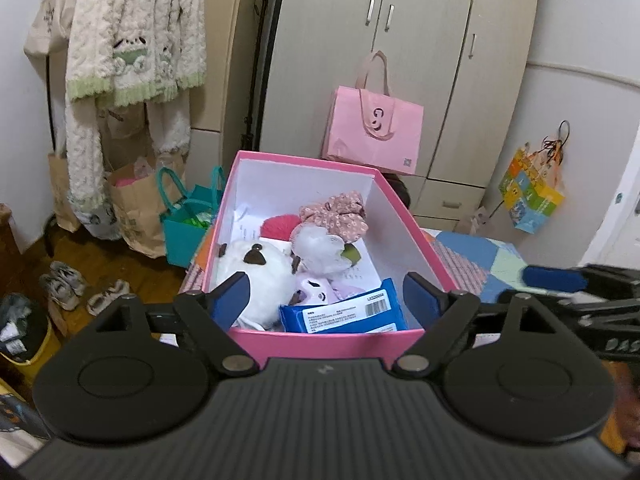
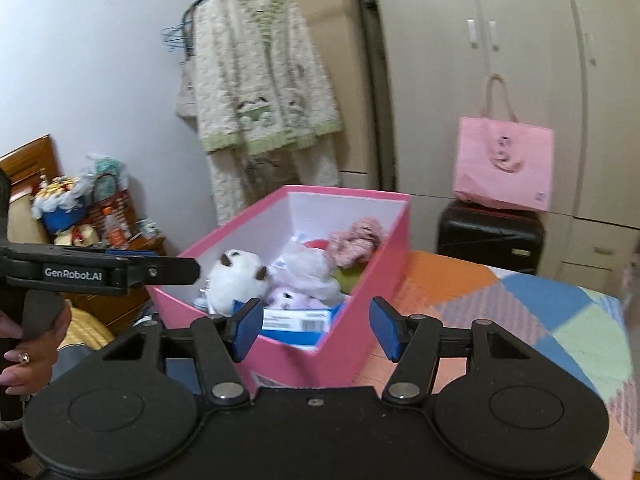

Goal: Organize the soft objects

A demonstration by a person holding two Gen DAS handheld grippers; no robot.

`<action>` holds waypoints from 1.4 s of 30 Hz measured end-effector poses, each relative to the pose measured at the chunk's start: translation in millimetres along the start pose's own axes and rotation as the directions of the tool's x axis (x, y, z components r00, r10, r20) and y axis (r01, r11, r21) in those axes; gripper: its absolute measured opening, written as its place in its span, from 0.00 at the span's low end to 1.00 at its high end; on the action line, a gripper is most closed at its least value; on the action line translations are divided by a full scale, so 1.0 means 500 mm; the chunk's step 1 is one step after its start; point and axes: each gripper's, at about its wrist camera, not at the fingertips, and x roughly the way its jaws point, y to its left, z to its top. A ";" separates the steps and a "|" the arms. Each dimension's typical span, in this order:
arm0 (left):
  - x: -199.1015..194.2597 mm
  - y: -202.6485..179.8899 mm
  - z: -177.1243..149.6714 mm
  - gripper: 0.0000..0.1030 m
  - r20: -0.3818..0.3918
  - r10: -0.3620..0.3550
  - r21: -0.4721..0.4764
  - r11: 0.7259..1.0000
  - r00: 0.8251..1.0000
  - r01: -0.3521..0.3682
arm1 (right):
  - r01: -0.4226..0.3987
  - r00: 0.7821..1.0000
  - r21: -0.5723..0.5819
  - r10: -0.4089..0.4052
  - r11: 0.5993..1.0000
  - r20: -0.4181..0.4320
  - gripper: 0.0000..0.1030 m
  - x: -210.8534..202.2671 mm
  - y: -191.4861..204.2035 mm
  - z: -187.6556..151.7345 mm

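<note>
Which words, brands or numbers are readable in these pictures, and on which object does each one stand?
"GenRobot.AI": white print on the side of the left gripper, right wrist view.
"G": large letter on the pink bag at the wardrobe.
Blue packet in the pink box: white label with a barcode and a code, too small to read.
Pink bag's corner square code: not readable.

Open pink box [image 1: 320,340] holds white plush [image 1: 256,272], floral scrunchie [image 1: 336,212], blue packet [image 1: 344,314].

2 wrist views look forward and slightly down – both near the pink box [image 1: 328,338].
</note>
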 end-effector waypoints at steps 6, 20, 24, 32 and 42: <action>-0.012 -0.037 -0.002 0.92 0.055 0.104 0.085 0.990 0.993 -0.109 | 0.054 0.996 -0.004 -0.054 0.999 0.065 0.69 -0.055 -0.008 -0.013; -0.034 -0.092 -0.044 1.00 -0.025 0.075 0.094 0.993 0.997 -0.073 | 0.302 0.952 0.123 -0.305 0.945 0.007 0.97 -0.115 -0.029 -0.063; -0.035 -0.091 -0.053 1.00 -0.052 0.124 0.021 0.992 0.991 -0.123 | 0.420 0.906 0.161 -0.422 0.893 -0.027 0.99 -0.129 -0.033 -0.083; -0.054 -0.098 -0.017 1.00 -0.049 0.075 0.123 0.990 0.996 -0.069 | 0.403 0.914 0.194 -0.403 0.894 -0.043 0.99 -0.172 -0.038 -0.076; -0.061 -0.179 -0.043 1.00 0.034 0.219 0.204 0.954 0.975 -0.221 | 0.445 0.894 0.132 -0.448 0.886 -0.012 0.99 -0.171 -0.026 -0.050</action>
